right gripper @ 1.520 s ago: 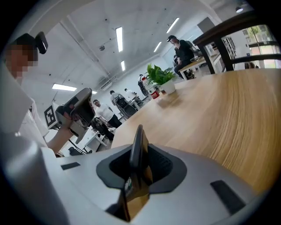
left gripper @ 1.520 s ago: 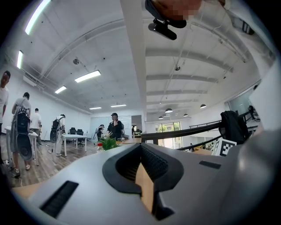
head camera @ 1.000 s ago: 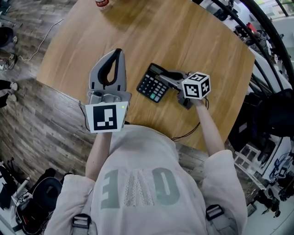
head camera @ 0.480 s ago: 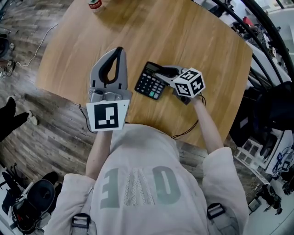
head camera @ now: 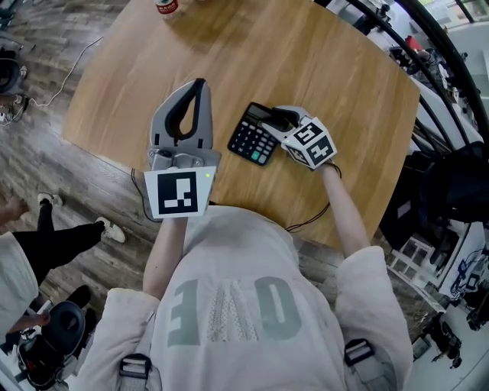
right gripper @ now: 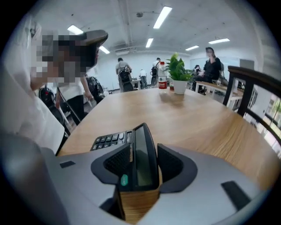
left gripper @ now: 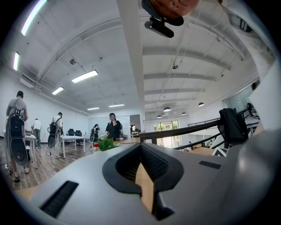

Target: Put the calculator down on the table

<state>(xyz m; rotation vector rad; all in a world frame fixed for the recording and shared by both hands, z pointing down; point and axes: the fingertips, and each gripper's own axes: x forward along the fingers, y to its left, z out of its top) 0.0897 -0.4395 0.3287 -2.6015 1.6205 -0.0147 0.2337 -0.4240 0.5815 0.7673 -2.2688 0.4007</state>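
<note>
R hand-held gripper (right gripper: 142, 163) is opening: jaws spread, calculator's (head camera: 256, 136) display end between them, one pad just beside it, a gap at the other. Calculator rests on the counter (head camera: 321, 61), keys stretching away past the jaw tips. L hand-held gripper (head camera: 199, 84) is pressed together, empty, held well apart from the calculator.

In the head view the top edge cuts off the bottle (head camera: 166, 6), leaving only its red-labelled part. The right hand-held gripper (head camera: 281, 120), jaws opening around the calculator (head camera: 250, 143), covers its display end. In the right gripper view the key legends are too small to read.
</note>
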